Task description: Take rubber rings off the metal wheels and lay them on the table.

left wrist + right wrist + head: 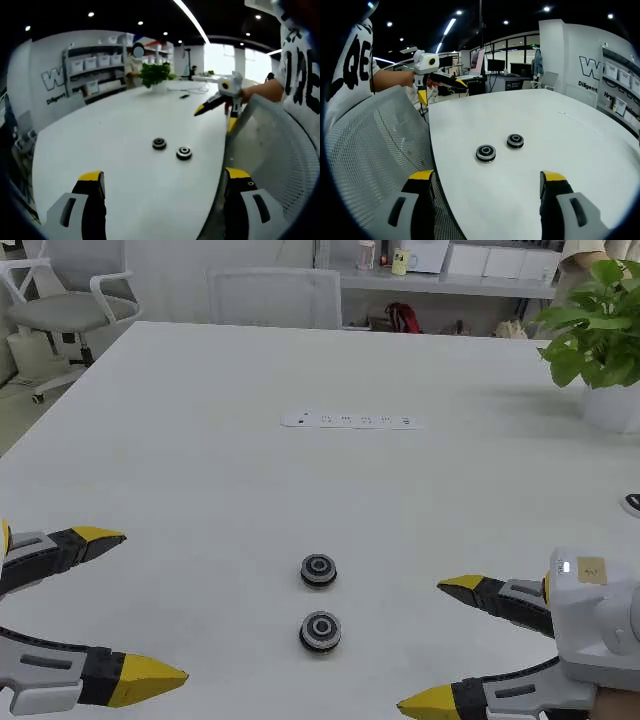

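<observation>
We hold the left tool [130,605] low over the left side of the white bench [200,470]. Its yellow-tipped jaws are spread wide and there is nothing between them. The right tool [432,645] hovers opposite it on the right side, its jaws likewise wide apart and empty.

Between the two tools, and clear of both, the two metal wheels lie flat on the bench with their hubs facing up. The near wheel [320,632] sits closer to us and the far wheel [318,571] just beyond it, close together but not touching. Each wheel carries a dark rubber ring [304,636] around its rim.

In the left gripper view we look along our own jaws [164,176] at the far wheel [159,144] and the near wheel [184,153]. The right tool [215,120] is held across the bench behind them. In the right gripper view the near wheel [485,153] and the far wheel [515,141] lie ahead of the open jaws [487,182]. The left tool [442,91] is beyond them, and a mesh chair back [370,150] stands beside the bench edge.

Farther up the bench lies a white power strip [350,421], well away from the wheels. A potted plant [595,330] stands at the far right.
</observation>
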Demonstrator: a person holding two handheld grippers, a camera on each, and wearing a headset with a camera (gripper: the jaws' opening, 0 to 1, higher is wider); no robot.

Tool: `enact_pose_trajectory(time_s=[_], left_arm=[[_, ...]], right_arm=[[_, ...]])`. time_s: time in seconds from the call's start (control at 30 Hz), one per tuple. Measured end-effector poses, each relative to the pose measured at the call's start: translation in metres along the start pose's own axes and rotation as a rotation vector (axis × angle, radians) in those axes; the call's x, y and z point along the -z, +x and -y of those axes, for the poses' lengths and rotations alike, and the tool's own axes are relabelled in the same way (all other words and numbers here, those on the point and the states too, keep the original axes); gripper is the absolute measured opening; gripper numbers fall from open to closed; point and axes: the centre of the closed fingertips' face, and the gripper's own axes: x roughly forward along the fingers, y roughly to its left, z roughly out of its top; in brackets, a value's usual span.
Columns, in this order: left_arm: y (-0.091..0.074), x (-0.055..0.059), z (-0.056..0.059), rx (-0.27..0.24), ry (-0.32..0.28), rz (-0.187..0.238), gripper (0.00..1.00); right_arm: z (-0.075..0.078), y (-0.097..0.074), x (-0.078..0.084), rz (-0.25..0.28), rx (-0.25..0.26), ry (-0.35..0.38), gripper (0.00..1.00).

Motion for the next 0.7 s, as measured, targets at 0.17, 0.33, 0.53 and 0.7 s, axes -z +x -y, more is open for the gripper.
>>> enact_pose_trajectory(time_s=[0.17,0.33,0.53,0.7], left_arm=[[-0.001,0.0,-0.001,0.0,0.001,-0.003,1.0],[0.001,-0.003,0.0,0.004,0.005,-0.001,1.0],[0.005,-0.007,0.002,0.018,0.019,-0.005,1.0],[0.009,-0.01,0.004,0.029,0.026,-0.005,1.0]], right_arm=[[-0.001,0.0,-0.001,0.001,-0.001,-0.003,0.82],[-0.002,-0.001,0.001,-0.007,-0.003,-0.01,0.82],[-0.002,-0.006,0.004,-0.011,0.001,-0.007,0.82],[-0.002,-0.007,0.005,-0.012,0.0,-0.005,0.82]])
